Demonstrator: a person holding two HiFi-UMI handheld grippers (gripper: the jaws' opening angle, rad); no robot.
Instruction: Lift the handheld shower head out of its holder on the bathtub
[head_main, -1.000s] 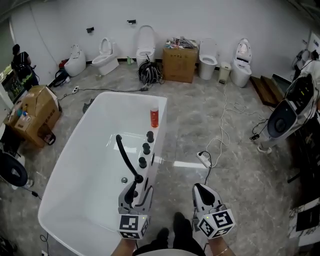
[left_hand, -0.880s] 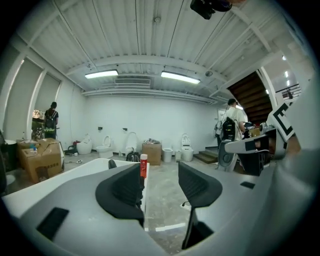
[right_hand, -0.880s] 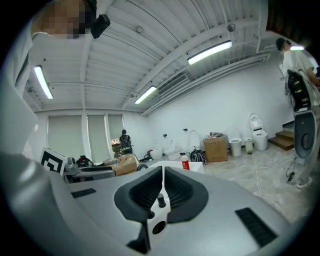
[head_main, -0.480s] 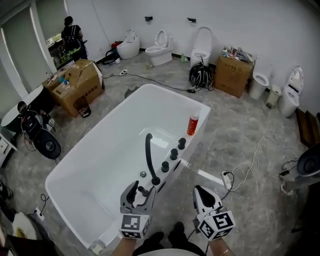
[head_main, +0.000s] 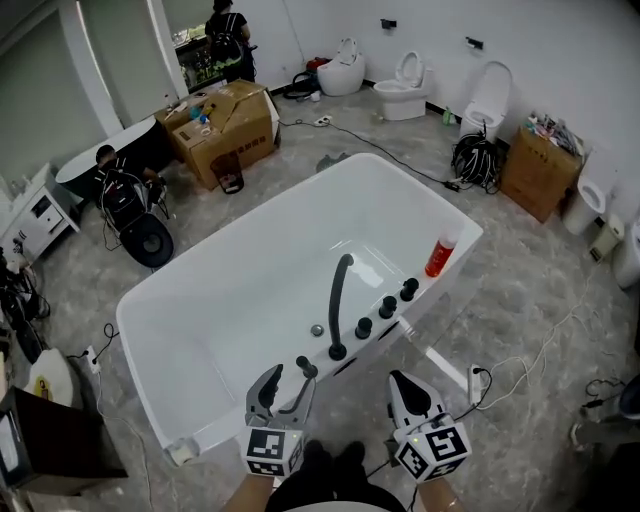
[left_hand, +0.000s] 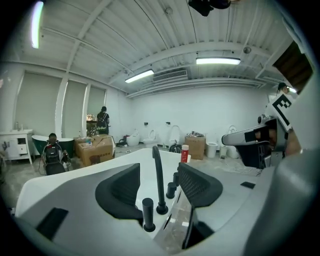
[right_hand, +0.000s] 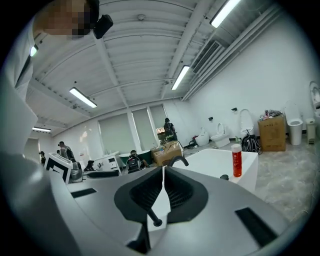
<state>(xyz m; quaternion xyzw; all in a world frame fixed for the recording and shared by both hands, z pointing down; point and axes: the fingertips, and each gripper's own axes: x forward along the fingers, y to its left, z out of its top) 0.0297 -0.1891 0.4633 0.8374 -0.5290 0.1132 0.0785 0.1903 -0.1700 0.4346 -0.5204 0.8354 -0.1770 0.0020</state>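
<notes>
The large white oval bathtub (head_main: 230, 290) carries its black fittings in a row along its right-hand rim. At the near end of that rim the left gripper (head_main: 287, 380) has its jaws spread apart and empty, and the short black cylindrical handheld shower head (head_main: 305, 368) stands upright in its holder just ahead of the gap between them. Beyond it along the rim come the tall black arched spout (head_main: 337, 300), three round black knobs (head_main: 387, 307) and a red bottle with a white cap (head_main: 440, 255) at the far corner, while the right gripper (head_main: 404, 382) hangs off the tub's outer side over the floor with its jaws pressed together on nothing
</notes>
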